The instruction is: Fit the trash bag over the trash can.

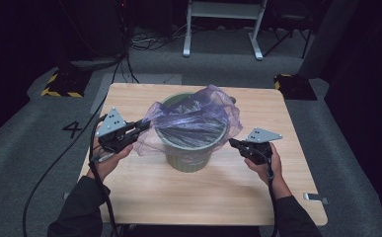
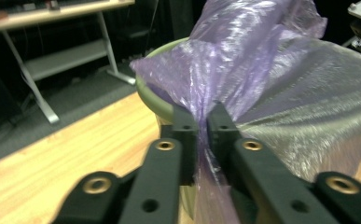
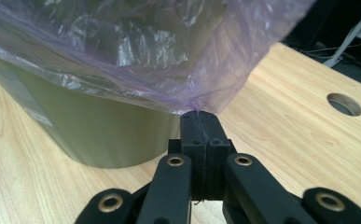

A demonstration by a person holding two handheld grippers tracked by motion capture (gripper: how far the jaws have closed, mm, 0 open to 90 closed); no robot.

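A green bin [image 1: 191, 159] stands in the middle of the wooden table [image 1: 144, 197], with a thin purple plastic bag [image 1: 193, 116] draped over its mouth. My left gripper [image 1: 146, 123] is at the bin's left, shut on a bunched fold of the bag [image 2: 243, 60] just beside the bin's rim [image 2: 152, 100]; the film runs down between its closed jaws [image 2: 203, 122]. My right gripper [image 1: 231, 142] is at the bin's right, low beside the bin's wall [image 3: 99, 135], shut [image 3: 200, 119] on the bag's lower edge [image 3: 122, 51]. The bag is stretched between the two grippers.
A round hole [image 3: 344, 104] is in the tabletop to the right. A small metal piece [image 1: 317, 198] sits at the table's right front edge. On the floor behind are a white desk frame [image 1: 223, 24], two yellow-and-black blocks [image 1: 62, 84] and cables.
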